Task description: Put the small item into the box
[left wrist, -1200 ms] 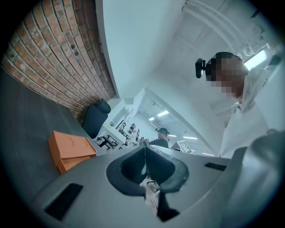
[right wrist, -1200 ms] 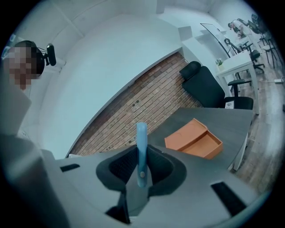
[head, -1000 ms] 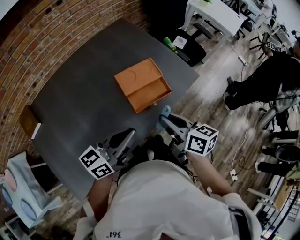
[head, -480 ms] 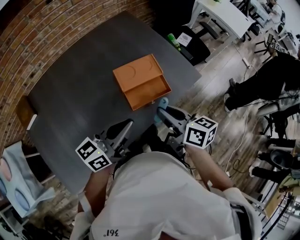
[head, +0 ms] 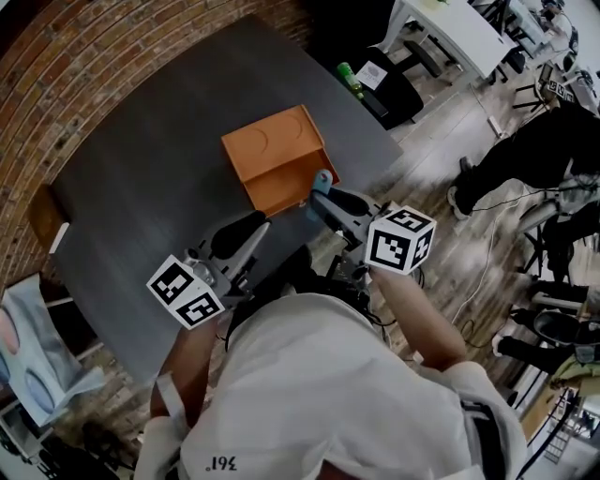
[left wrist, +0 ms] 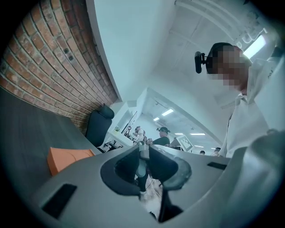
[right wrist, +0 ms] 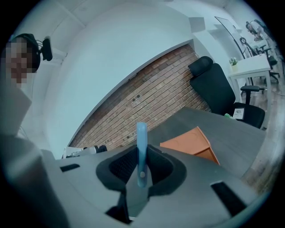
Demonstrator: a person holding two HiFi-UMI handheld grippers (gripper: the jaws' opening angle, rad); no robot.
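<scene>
An orange box [head: 274, 150] lies on the dark grey table [head: 141, 187], its open tray part [head: 286, 190] facing me. My right gripper [head: 319, 192] reaches to the box's near right corner, shut on a small light-blue item [head: 322, 177]. In the right gripper view the thin blue item [right wrist: 141, 147] stands upright between the pads, with the orange box [right wrist: 189, 143] beyond it. My left gripper [head: 253, 228] hovers over the table nearer to me, jaws together and holding nothing. The left gripper view shows the box [left wrist: 67, 158] far off at the left.
A brick wall [head: 84, 56] borders the table's far side. A brown wooden block [head: 42, 220] sits at the table's left edge. Off the table's right are a green bottle [head: 349, 80], a black chair [right wrist: 213, 84], a white desk [head: 450, 28] and a seated person [head: 534, 150].
My right gripper has carried the blue item forward from the table's near edge to the box's near corner. The left gripper has shifted slightly forward.
</scene>
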